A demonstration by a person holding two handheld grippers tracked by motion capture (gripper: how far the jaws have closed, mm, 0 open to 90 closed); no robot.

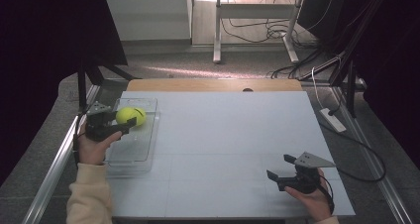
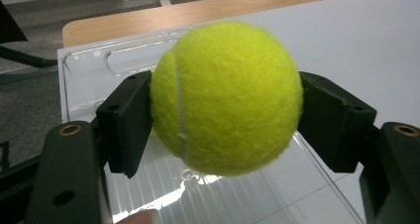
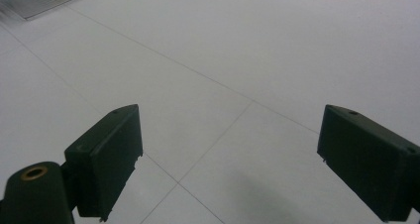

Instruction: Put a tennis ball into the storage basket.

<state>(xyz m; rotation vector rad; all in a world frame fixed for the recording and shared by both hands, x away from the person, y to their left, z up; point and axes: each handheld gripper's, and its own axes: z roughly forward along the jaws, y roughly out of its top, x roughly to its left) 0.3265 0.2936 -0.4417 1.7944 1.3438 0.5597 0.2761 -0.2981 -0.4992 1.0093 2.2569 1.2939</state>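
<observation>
A yellow-green tennis ball is clamped between the black jaws of my left gripper, which is shut on it. The ball hangs just above a clear plastic tray at the table's left side. Over the near right part of the table, my right gripper is open, its two jaws wide apart over bare white tabletop with nothing between them.
The white table has a wooden strip along its far edge. Metal frame rails run along both sides. Cables and a white power strip lie on the floor to the right, desk legs behind.
</observation>
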